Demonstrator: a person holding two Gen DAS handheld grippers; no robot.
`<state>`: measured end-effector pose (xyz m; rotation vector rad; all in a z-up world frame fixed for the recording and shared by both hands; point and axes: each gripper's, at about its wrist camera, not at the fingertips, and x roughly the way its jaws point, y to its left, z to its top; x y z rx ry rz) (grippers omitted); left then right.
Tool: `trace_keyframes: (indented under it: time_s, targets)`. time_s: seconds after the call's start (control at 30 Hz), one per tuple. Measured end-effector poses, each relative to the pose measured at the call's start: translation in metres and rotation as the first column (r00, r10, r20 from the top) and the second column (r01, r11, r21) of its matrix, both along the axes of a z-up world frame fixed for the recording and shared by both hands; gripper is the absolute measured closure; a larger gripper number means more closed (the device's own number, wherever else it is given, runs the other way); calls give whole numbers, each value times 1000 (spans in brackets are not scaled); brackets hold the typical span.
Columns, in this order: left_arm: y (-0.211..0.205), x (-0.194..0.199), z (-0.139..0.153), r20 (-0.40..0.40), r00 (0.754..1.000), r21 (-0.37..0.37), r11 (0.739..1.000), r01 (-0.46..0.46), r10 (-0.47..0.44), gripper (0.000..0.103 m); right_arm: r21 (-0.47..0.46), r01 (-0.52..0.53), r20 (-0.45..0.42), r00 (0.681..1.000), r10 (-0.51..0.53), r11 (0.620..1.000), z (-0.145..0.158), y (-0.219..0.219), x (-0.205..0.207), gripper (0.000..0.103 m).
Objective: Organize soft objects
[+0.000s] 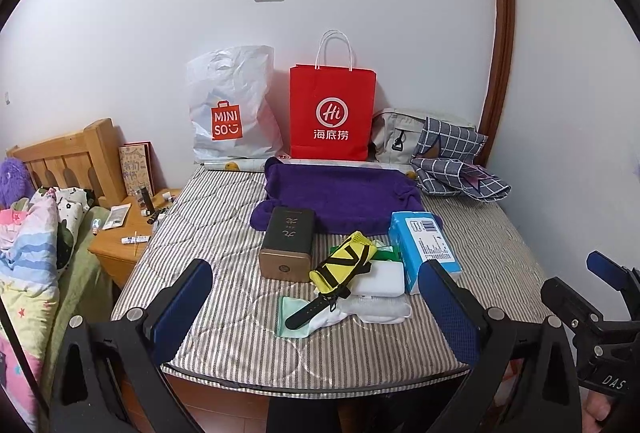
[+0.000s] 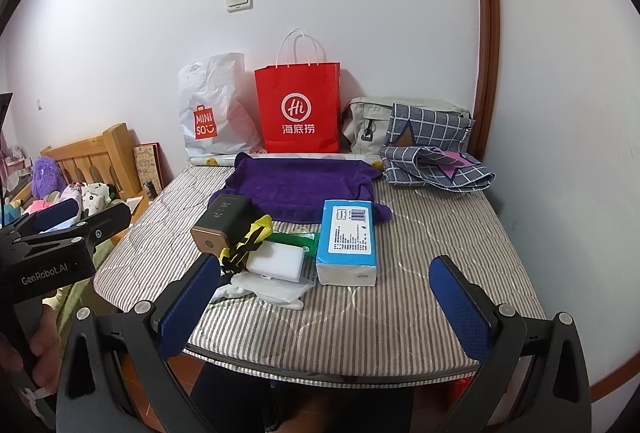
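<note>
On the striped mattress [image 1: 224,217] [image 2: 432,241] lies a pile: a purple towel [image 1: 340,193] [image 2: 296,185], a blue tissue pack [image 1: 424,249] [image 2: 348,241], a yellow folded umbrella [image 1: 344,265] [image 2: 252,233], a white sponge block [image 1: 380,279] [image 2: 276,259], white socks [image 1: 380,309] [image 2: 272,289], a black watch [image 1: 316,309] and a dark box with a gold end [image 1: 286,245] [image 2: 222,225]. My left gripper [image 1: 316,307] hangs open just short of the pile, nothing between its fingers. My right gripper [image 2: 324,307] is open too, over the near edge, right of the pile.
A red paper bag [image 1: 332,113] [image 2: 298,109], a white plastic bag [image 1: 232,109] [image 2: 210,109], a grey bag [image 1: 396,137] [image 2: 368,121] and checked cloth [image 1: 456,165] [image 2: 432,157] line the wall. A wooden nightstand [image 1: 120,245] and bedding [image 1: 28,253] stand left. A hand [image 2: 44,349] holds the left gripper.
</note>
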<state>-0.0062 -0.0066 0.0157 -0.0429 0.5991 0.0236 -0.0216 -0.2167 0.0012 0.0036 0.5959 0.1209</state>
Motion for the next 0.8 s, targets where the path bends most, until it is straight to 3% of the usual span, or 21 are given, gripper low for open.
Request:
trace_keyframes:
  time_s: [0.8]
  targets:
    - [5,1,-3,5,1000,3,1000,4,-4,0,-5,-13,-4,1000,13,1000,-2,7,4,1]
